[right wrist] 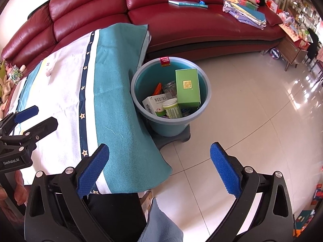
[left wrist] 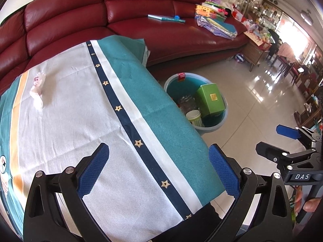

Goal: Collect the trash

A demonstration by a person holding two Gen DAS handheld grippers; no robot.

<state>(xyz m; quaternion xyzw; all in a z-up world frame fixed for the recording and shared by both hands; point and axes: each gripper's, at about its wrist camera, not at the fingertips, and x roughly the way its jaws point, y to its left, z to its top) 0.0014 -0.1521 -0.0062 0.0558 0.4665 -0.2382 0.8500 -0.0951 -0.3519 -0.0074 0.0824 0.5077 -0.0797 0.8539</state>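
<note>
Both tongs wide, holding nothing: left tongs (left wrist: 159, 169) over worktop (left wrist: 80, 121), right tongs (right wrist: 159, 169) over floor. Crumpled wrapper (left wrist: 37, 90) lies at 10 o'clock, last trash left. Bucket (right wrist: 141, 104) beside worktop edge, handy for dropping.

Left black plastic two-finger gripper (left wrist: 159, 169): triangular cut-out arms, silver round pivot screws, blue textured rubber pads (left wrist: 94, 169) on the fingers. Right black two-finger gripper (right wrist: 159, 169): same build, same blue pads (right wrist: 225, 171). White "DAS" lettering on the right unit's body, "GenRobot.AI" on the left's. Bare fingers (left wrist: 310, 204) wrap each handle; no sleeve visible.
</note>
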